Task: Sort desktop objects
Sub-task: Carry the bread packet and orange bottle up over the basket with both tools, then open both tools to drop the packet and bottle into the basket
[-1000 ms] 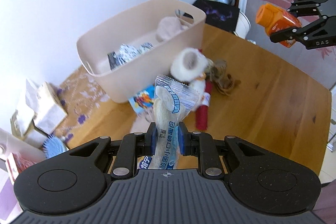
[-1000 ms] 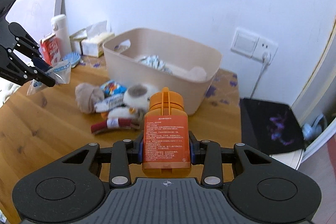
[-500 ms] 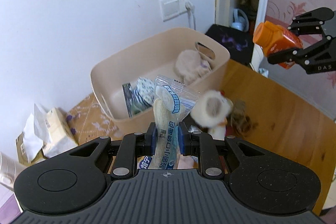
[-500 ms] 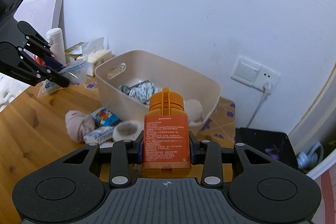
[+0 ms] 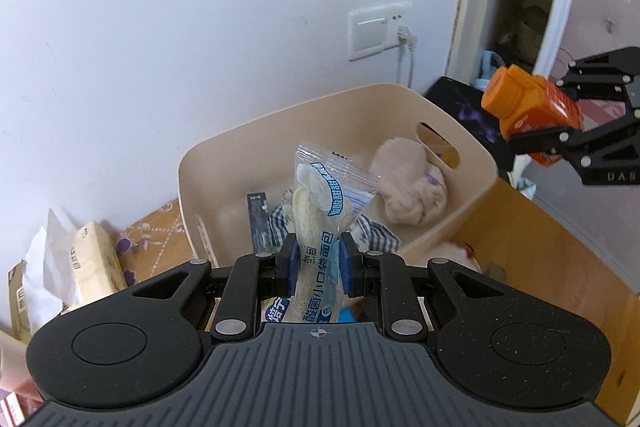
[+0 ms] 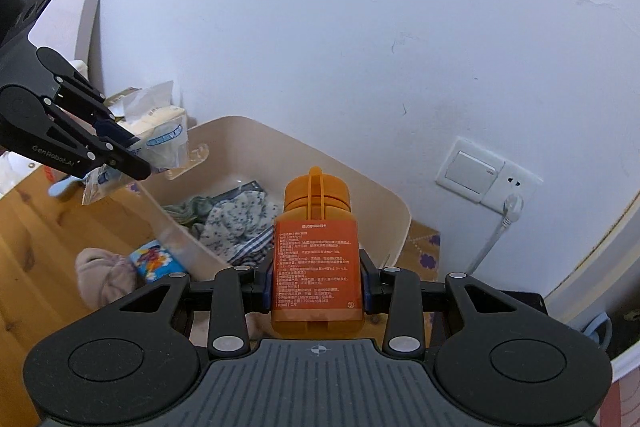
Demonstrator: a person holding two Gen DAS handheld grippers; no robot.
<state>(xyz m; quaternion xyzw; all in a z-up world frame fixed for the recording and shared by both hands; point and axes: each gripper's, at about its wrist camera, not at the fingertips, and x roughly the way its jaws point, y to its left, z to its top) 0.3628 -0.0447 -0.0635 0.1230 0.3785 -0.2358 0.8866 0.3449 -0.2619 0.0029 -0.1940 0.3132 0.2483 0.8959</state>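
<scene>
Standing at the wooden table's [image 5: 552, 259] back edge against the wall, the beige bin [image 5: 224, 163] holds cloths and a plush lump. Above it, the left gripper [image 5: 316, 263] pinches a wrapped bread packet [image 5: 320, 203]; the right gripper [image 6: 318, 277] clamps an orange bottle [image 6: 316, 251] at its label.

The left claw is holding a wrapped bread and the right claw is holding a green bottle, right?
Not quite. The bottle in the right claw is orange, not green, as the right wrist view shows. The left claw does hold the wrapped bread.
</scene>
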